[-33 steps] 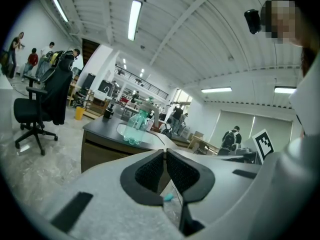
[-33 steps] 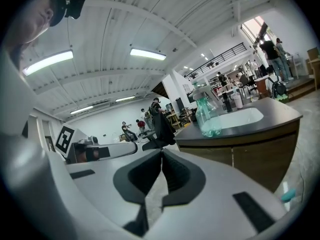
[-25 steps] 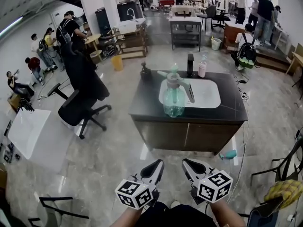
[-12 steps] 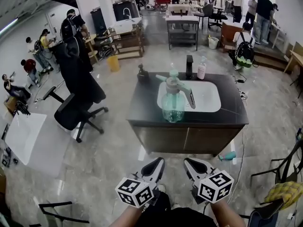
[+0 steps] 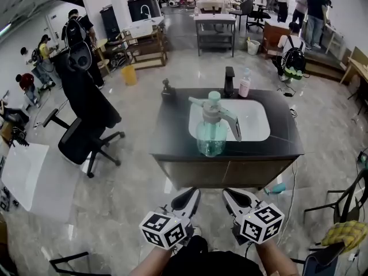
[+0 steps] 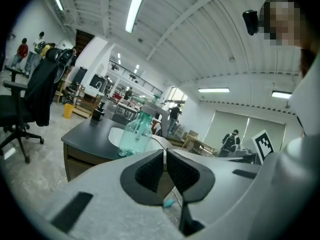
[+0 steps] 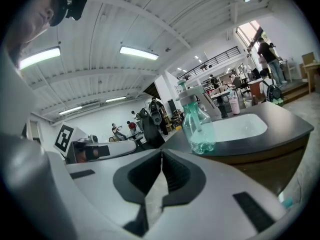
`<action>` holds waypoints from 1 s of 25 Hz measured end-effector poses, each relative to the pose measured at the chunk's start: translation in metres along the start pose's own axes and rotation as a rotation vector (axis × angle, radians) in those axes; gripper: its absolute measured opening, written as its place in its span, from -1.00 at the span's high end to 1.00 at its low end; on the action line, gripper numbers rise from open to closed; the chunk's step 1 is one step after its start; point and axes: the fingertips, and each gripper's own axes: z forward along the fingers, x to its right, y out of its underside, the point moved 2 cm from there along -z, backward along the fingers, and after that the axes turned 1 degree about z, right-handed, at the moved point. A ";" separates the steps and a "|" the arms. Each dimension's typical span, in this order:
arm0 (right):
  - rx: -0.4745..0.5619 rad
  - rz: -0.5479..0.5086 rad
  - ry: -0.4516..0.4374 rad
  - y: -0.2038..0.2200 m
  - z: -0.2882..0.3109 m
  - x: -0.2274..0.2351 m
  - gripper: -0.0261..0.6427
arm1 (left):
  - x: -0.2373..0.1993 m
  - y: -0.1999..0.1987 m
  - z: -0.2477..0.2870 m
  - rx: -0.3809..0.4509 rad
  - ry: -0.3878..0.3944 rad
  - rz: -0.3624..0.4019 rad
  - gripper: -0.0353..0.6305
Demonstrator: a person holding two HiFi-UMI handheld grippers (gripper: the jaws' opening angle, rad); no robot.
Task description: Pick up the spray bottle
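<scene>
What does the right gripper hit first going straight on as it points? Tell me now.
Probably the brown front of the black-topped sink cabinet, below the translucent green spray bottle standing on its counter. The shut, empty right gripper points slightly downward across the grey floor; depth is unclear.

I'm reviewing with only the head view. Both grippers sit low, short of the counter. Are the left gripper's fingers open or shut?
Observer: Shut. Its own view shows the left gripper with fingers together, nothing between them.
Operator: And the right?
Observer: The right gripper view shows the right gripper shut and empty too, with the spray bottle ahead of it.
</scene>
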 end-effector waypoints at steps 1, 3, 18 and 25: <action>0.002 0.003 0.005 -0.002 0.006 0.002 0.90 | -0.005 -0.002 0.003 -0.003 0.007 0.002 0.83; 0.005 0.005 0.013 -0.008 0.017 0.003 0.90 | -0.014 -0.009 0.009 -0.007 0.019 0.006 0.83; 0.038 0.013 0.087 -0.035 0.085 0.008 0.90 | -0.070 -0.041 0.037 -0.050 0.139 0.069 0.83; 0.055 0.012 0.139 -0.042 0.101 0.017 0.90 | -0.089 -0.045 0.055 -0.060 0.203 0.074 0.83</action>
